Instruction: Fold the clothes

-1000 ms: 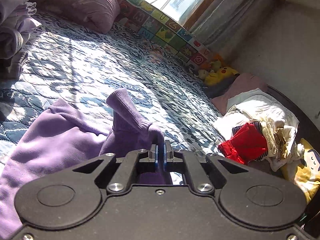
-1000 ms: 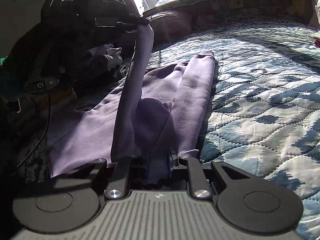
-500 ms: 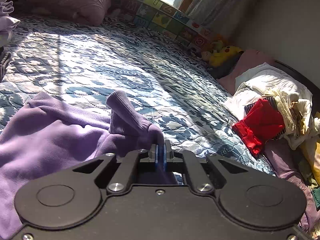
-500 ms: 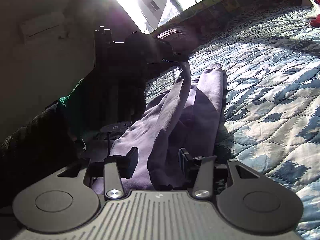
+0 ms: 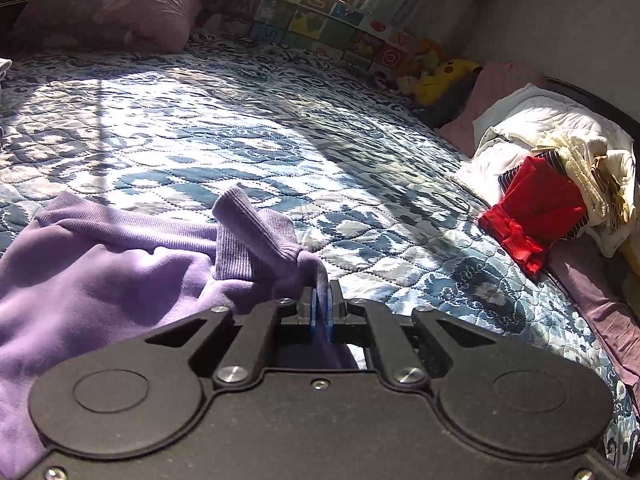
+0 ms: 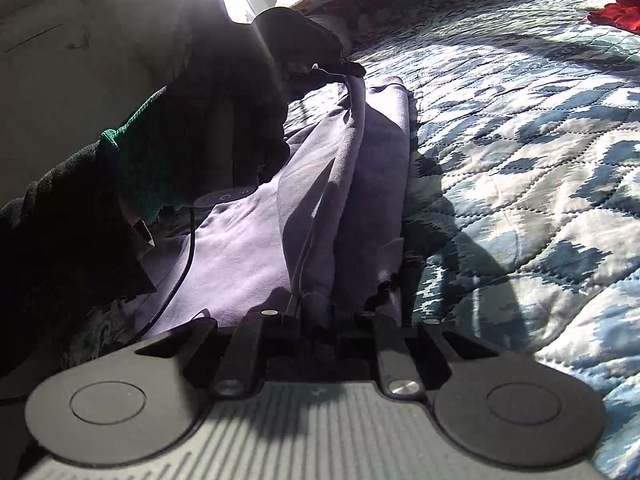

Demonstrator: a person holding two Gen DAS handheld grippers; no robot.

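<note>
A purple sweatshirt (image 5: 100,272) lies on the blue patterned quilt (image 5: 240,128), with its ribbed cuff (image 5: 248,236) sticking up. My left gripper (image 5: 320,308) is shut on a fold of the fabric just behind that cuff. In the right wrist view the sweatshirt (image 6: 248,248) runs lengthwise away from me. There the left gripper (image 6: 344,70) pinches its far end, held by a person's dark-gloved hand (image 6: 224,120). My right gripper (image 6: 324,312) is shut on a thick bunched fold at the near end, low over the bed.
A heap of clothes sits at the bed's right edge, with a red garment (image 5: 536,208) and white and cream ones (image 5: 560,132). A yellow plush toy (image 5: 448,76) and a purple pillow (image 5: 108,12) lie by the window. Open quilt (image 6: 520,160) stretches to the right.
The right gripper held the sweatshirt, opened half a second ago, and is now closed on a fold again. The left gripper has lowered its end toward the bed, so the lifted sleeve lies flatter.
</note>
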